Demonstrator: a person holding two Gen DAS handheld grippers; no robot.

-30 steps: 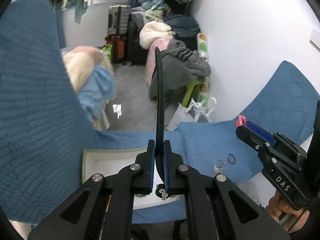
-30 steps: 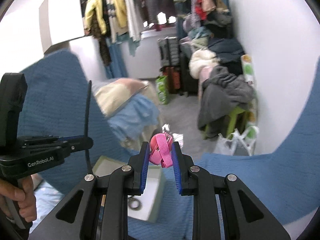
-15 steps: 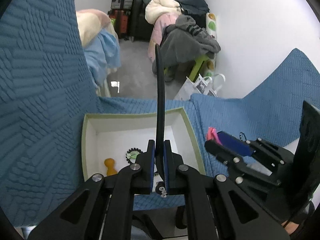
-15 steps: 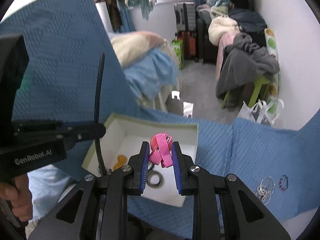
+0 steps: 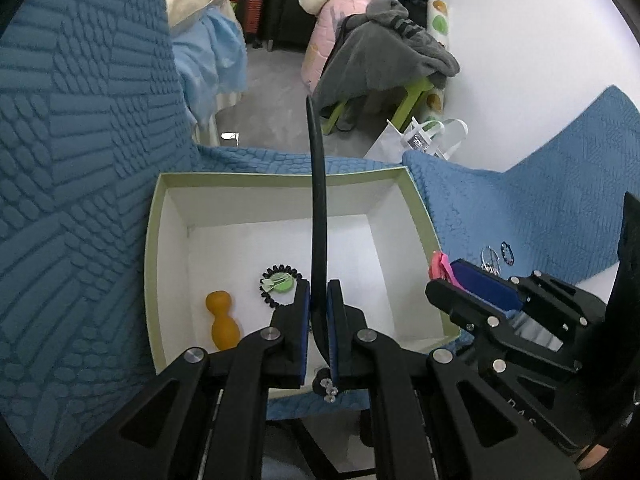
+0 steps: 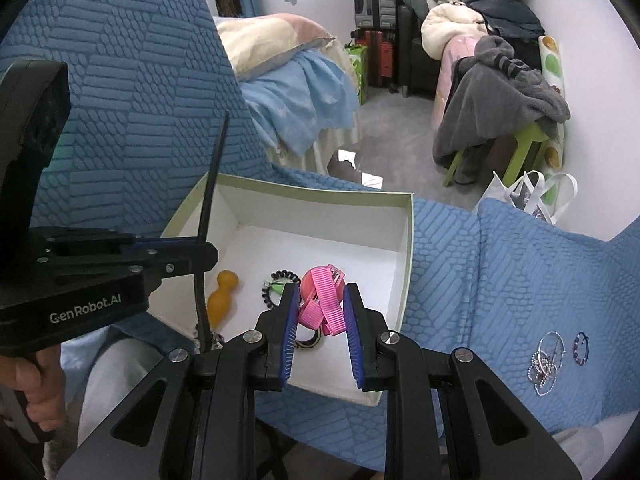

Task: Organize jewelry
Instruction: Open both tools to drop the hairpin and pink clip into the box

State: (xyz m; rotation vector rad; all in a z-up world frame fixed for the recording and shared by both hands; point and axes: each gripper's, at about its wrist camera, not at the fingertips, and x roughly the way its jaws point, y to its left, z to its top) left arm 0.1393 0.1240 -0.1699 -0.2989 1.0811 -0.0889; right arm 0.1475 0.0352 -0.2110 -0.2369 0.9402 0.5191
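My left gripper (image 5: pixel 318 292) is shut on a black headband (image 5: pixel 318 208) that stands upright above the open white box (image 5: pixel 280 178); it also shows in the right wrist view (image 6: pixel 210 200). My right gripper (image 6: pixel 320 296) is shut on a pink ribbon bow clip (image 6: pixel 322 306) and holds it over the box's inside (image 6: pixel 316 196). In the box lie an orange clip (image 5: pixel 222 320), a black spiral hair tie with a green clip (image 5: pixel 278 284) and a striped ring (image 6: pixel 308 340). Silver bracelets (image 6: pixel 546 360) and a dark beaded bracelet (image 6: pixel 581 346) lie on the blue cloth to the right.
The box sits on a blue quilted cloth (image 6: pixel 500 280) over a table, with a high blue fold (image 5: pixel 80 140) on the left. Beyond the far edge are the floor, a white bag (image 5: pixel 420 136), a green stool with grey clothes (image 5: pixel 380 60) and suitcases.
Both grippers have tilted down and come over the box, which now fills the view. The headband and the pink bow stay held.
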